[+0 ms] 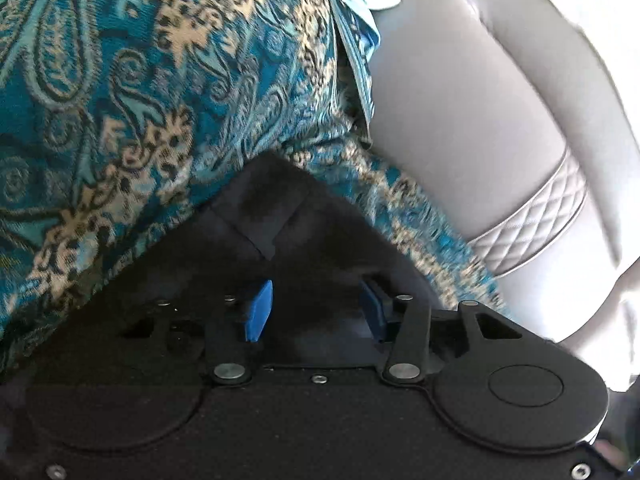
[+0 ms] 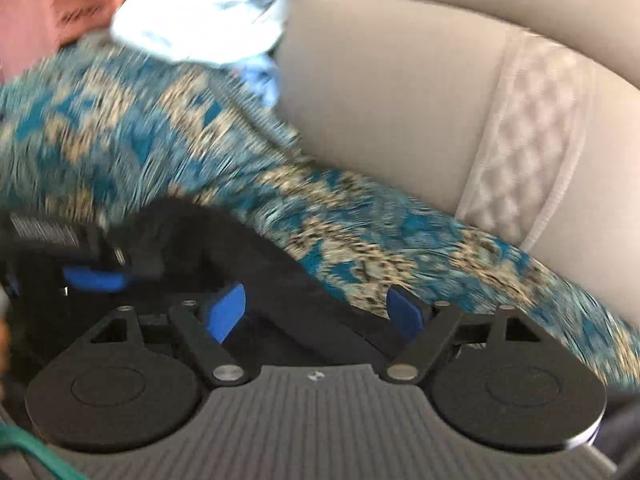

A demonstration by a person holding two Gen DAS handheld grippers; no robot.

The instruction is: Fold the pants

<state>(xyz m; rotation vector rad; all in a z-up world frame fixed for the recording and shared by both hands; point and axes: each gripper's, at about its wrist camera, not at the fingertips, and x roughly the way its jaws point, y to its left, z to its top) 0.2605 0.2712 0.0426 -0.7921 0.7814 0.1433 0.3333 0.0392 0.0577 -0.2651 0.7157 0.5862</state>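
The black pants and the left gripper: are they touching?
Touching. In the left wrist view the black pants lie between the open jaws of the left gripper, against its blue pads.

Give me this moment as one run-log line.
step: fold pants | left gripper: open over dark pants | right gripper: open over pants edge | surface: patterned teal cover, grey cushion

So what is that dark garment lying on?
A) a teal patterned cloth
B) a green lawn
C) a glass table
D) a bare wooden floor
A: in both wrist views the dark pants lie on a teal paisley cloth spread over a grey sofa, with the open left gripper just above the pants.
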